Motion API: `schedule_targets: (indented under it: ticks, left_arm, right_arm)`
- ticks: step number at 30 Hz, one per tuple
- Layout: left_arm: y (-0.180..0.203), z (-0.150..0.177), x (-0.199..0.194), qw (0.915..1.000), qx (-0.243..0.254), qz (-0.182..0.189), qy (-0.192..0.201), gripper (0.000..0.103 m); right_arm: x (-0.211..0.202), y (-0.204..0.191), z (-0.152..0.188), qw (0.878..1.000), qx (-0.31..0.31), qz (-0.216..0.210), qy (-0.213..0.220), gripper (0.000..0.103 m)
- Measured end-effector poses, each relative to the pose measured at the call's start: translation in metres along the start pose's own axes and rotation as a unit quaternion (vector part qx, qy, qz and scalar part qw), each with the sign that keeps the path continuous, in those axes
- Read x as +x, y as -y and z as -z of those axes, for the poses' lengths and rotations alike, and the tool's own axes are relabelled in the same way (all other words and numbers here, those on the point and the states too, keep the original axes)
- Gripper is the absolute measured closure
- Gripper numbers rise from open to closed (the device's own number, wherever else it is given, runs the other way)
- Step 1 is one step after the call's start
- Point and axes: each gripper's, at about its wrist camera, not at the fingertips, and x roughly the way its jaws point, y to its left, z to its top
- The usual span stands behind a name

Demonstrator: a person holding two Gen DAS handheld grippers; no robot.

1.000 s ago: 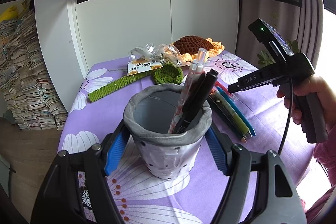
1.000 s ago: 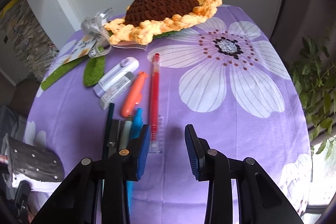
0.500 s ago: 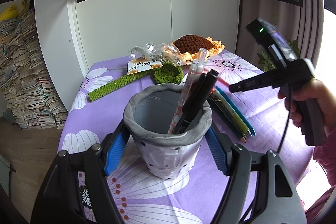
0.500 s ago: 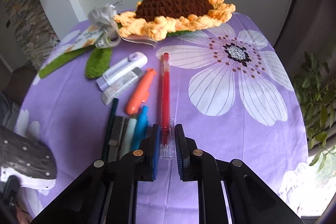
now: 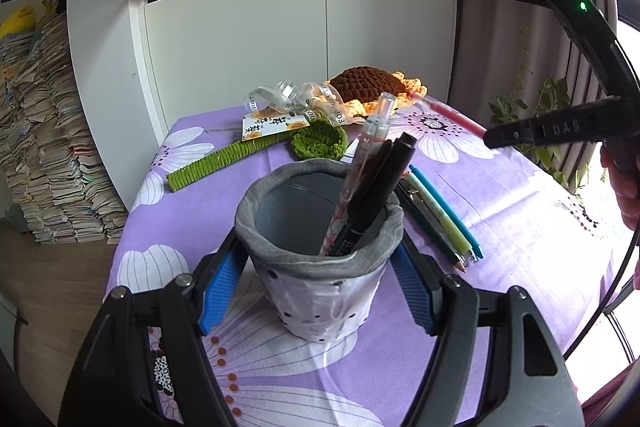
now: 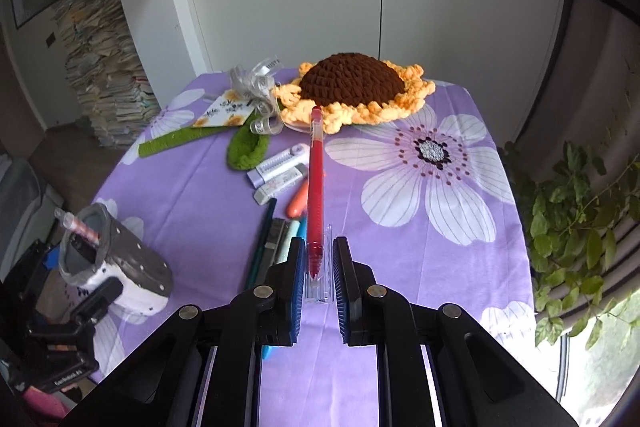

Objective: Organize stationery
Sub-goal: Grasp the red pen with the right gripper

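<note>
Right gripper clamped on red pen, holding it by clear cap end; pen lifted off purple cloth, pointing away toward crochet sunflower. Left gripper closed around grey cup, blue pads against both sides; cup upright on cloth, with pink pen and black pen leaning inside. Loose pens, orange marker, correction tapes lie on cloth left of red pen.
</note>
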Motion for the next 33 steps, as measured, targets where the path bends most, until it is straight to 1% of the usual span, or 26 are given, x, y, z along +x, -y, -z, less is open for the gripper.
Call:
schedule_targets:
  ticks: [4, 7, 8, 10, 13, 16, 19, 22, 24, 25, 28, 30, 33]
  left_arm:
    - [-0.001, -0.001, 0.000, 1.0000, 0.000, 0.003, -0.001, 0.032]
    - [-0.001, 0.000, -0.001, 1.0000, 0.000, 0.003, 0.001, 0.032]
    - [0.000, 0.000, 0.000, 1.0000, 0.000, 0.003, 0.001, 0.032]
    - [0.000, 0.001, 0.000, 1.0000, 0.000, 0.003, 0.003, 0.032]
    - [-0.001, 0.001, -0.001, 1.0000, -0.002, 0.004, 0.002, 0.032]
    - [-0.001, 0.001, -0.001, 1.0000, -0.002, 0.005, 0.000, 0.032]
    - [0.000, 0.000, -0.001, 1.0000, 0.001, 0.004, 0.000, 0.032]
    - [0.000, 0.000, -0.001, 1.0000, 0.000, 0.004, 0.000, 0.032]
    - [0.000, -0.001, 0.000, 1.0000, -0.001, 0.005, 0.000, 0.032]
    - [0.000, -0.001, 0.000, 1.0000, -0.002, 0.004, 0.000, 0.032]
    - [0.000, -0.001, -0.001, 1.0000, -0.004, 0.003, 0.000, 0.032]
    - [0.000, 0.000, -0.001, 1.0000, -0.004, 0.003, 0.000, 0.032]
    - [0.001, -0.001, 0.000, 1.0000, -0.002, 0.003, -0.002, 0.032]
  right_arm:
    - [0.003, 0.007, 0.015, 1.000, 0.000, 0.002, -0.029, 0.088]
    - [-0.004, 0.011, 0.023, 0.999, -0.003, -0.009, -0.048, 0.088]
    - [-0.005, 0.010, 0.025, 0.999, -0.010, -0.007, -0.051, 0.088]
    - [-0.005, 0.007, 0.029, 0.998, -0.026, 0.013, -0.050, 0.088]
    - [0.013, 0.005, 0.040, 0.997, -0.027, 0.013, -0.074, 0.088]
    - [0.029, 0.004, 0.057, 0.994, -0.027, 0.023, -0.099, 0.088]
    - [0.030, 0.009, 0.065, 0.994, -0.021, 0.012, -0.107, 0.088]
    - [0.031, 0.014, 0.072, 0.991, -0.021, 0.012, -0.130, 0.088]
    - [0.030, 0.017, 0.066, 0.992, -0.010, 0.001, -0.129, 0.088]
    - [0.028, 0.019, 0.059, 0.993, -0.005, 0.000, -0.122, 0.088]
    - [0.030, 0.016, 0.034, 0.995, -0.019, 0.005, -0.100, 0.088]
    - [0.044, 0.015, 0.014, 0.994, -0.016, 0.001, -0.109, 0.088]
    - [0.066, 0.015, -0.006, 0.991, -0.008, -0.019, -0.129, 0.088]
